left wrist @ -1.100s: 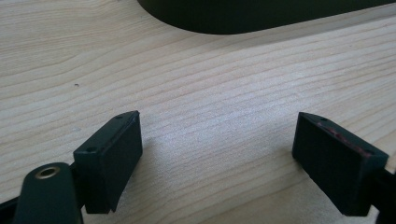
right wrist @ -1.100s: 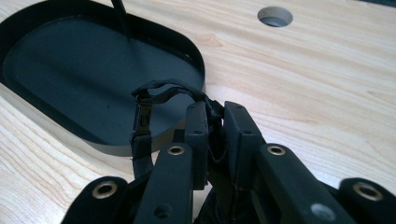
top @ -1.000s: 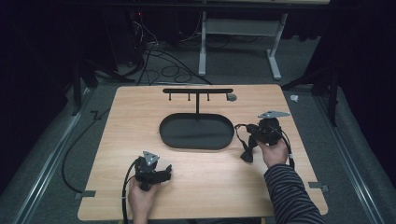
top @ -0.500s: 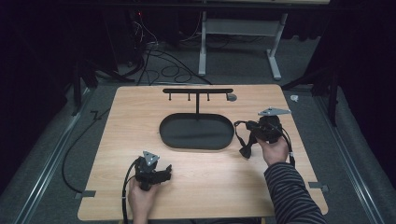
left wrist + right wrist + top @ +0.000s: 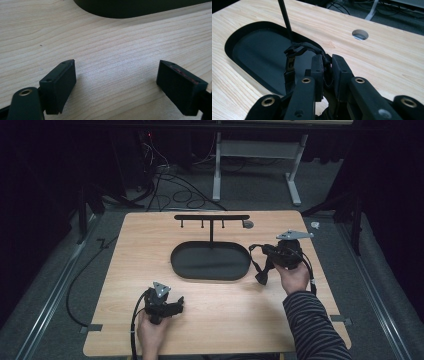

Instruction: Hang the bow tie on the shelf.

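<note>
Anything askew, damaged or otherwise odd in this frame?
Nothing stands out. The right tool is shut on a black strap beside the oval tray of the upright hook stand; the left tool rests open on the table.

Claw (image 5: pixel 327 72): closed on a black strap (image 5: pixel 298 50), pinched between the pads.
Strap: looped up and left from the claw, a buckle (image 5: pixel 290 62) hung below.
Tray (image 5: pixel 254 52): dark, oval, behind the strap.
Rod (image 5: pixel 285 17): upright from the tray's rim.
Counter (image 5: pixel 374 57): light wood, a round hole (image 5: pixel 360 34) seen.
</note>
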`<act>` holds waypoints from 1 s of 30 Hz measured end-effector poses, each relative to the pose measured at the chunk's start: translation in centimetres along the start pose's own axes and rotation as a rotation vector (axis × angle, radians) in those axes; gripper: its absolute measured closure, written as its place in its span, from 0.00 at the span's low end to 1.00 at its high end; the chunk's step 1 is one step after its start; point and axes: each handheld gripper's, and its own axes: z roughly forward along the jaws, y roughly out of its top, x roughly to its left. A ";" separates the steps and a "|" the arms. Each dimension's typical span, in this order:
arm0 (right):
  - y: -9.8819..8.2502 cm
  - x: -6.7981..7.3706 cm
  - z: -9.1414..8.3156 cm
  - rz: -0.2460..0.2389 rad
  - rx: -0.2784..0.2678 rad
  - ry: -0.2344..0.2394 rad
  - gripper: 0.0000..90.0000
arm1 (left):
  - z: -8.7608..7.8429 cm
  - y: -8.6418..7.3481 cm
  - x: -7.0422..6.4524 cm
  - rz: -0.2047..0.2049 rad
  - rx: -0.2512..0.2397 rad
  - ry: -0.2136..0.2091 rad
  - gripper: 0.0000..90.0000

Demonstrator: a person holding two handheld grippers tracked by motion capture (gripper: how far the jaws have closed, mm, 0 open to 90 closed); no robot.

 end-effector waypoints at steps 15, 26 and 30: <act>1.6 0.9 -0.1 -0.032 -0.024 0.020 0.91 | 0.0 0.0 0.0 0.000 0.000 0.000 0.18; 3.0 1.9 -0.1 -0.063 -0.045 0.032 0.91 | 0.0 0.0 0.0 0.000 0.000 0.000 0.18; 3.4 2.0 -0.1 -0.062 -0.046 0.034 0.91 | 0.0 0.0 0.0 0.000 0.000 0.000 0.18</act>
